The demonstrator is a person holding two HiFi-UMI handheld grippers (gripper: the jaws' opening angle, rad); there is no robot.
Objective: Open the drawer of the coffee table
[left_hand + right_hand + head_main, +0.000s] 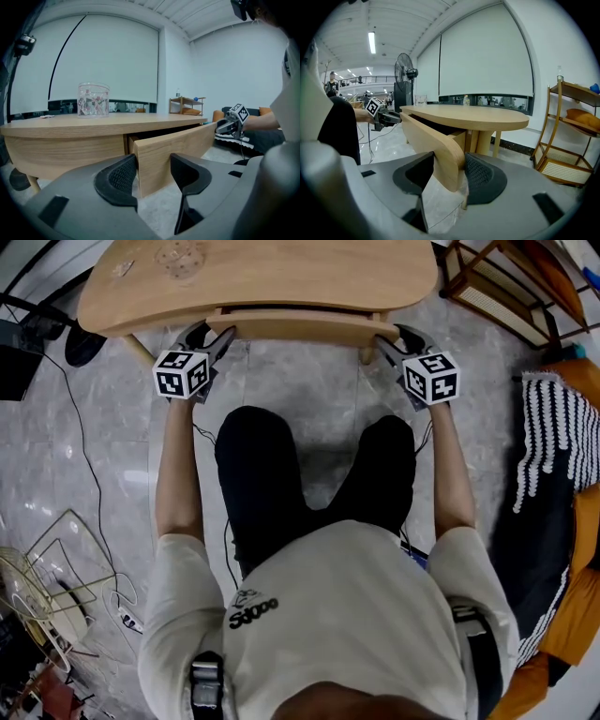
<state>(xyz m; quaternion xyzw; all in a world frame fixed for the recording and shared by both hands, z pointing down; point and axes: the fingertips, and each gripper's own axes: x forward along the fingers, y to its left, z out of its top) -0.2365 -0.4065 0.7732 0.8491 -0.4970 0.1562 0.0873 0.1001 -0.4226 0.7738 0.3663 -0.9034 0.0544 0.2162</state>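
Beneath tabletop (pixel 281 277) — drawer (pixel 300 326) inside hidden | left tongs (pixel 217 338), right tongs (pixel 396 339) clamp it

Glowing evenly bright under a ceiling strip lamp (pixel 371 42), glaring softly off the glossy floor (pixel 66 456), bending and darkening toward both gripper views' round edges, blurring the closest foreground.

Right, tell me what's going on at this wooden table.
A seated person holds a gripper in each hand. The jaws of the left gripper clamp one end of the curved light wooden drawer front; those of the right gripper clamp the other. The drawer of the oval light wooden coffee table stands partly pulled out toward the person.
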